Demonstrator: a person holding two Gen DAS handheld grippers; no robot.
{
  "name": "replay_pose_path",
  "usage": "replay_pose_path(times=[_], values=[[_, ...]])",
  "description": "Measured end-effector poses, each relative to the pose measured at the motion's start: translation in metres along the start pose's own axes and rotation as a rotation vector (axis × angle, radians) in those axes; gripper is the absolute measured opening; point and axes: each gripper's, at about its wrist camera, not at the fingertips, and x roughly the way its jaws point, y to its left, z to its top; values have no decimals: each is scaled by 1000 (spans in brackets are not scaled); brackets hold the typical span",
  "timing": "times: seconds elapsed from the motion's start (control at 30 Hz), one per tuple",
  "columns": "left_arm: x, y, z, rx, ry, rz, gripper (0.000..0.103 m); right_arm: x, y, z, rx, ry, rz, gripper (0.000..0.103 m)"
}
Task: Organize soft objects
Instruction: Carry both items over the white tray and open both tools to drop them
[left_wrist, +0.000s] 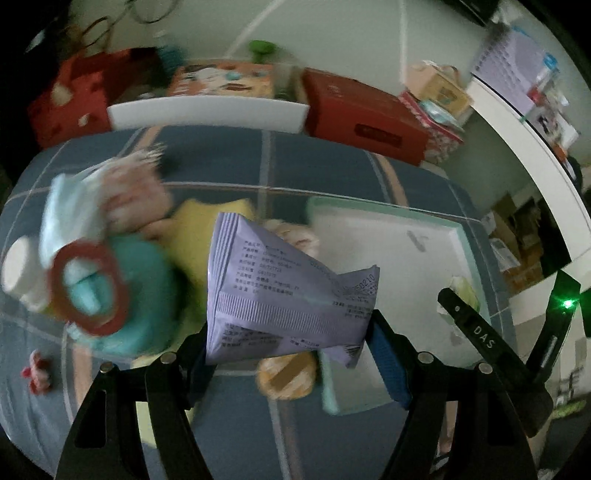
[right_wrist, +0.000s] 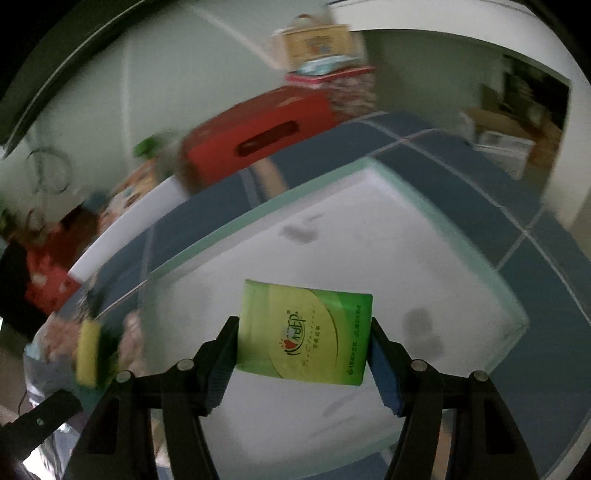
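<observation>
Both packs lifted, carrying toward the tray.
Left gripper (left_wrist: 286, 341) pinches a lilac printed packet (left_wrist: 284, 291) at frame centre; right gripper (right_wrist: 303, 354) pinches a green tissue pack (right_wrist: 304, 332) above the white tray (right_wrist: 369, 229). Next, probably: lower, release.

Dim, greenish light — heavy motion blur both views, fisheye warp + dark vignette at edges.

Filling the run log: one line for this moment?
left gripper: holds purple packet | right gripper: holds green tissue pack | over white tray
</observation>
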Motion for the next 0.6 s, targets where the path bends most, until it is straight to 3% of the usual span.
replay_pose_path(times=[0.2,0.5,0.6], values=[[33,-42,7,104,-1,-43,76,-1,-28,9,25,-27,-120,69],[74,-73,-9,194,39,-107,77,-1,-48,6,61,-26,-130,69],[75,-80,-12,226,34,-114,82,-3,-47,5,61,-34,-129,69]])
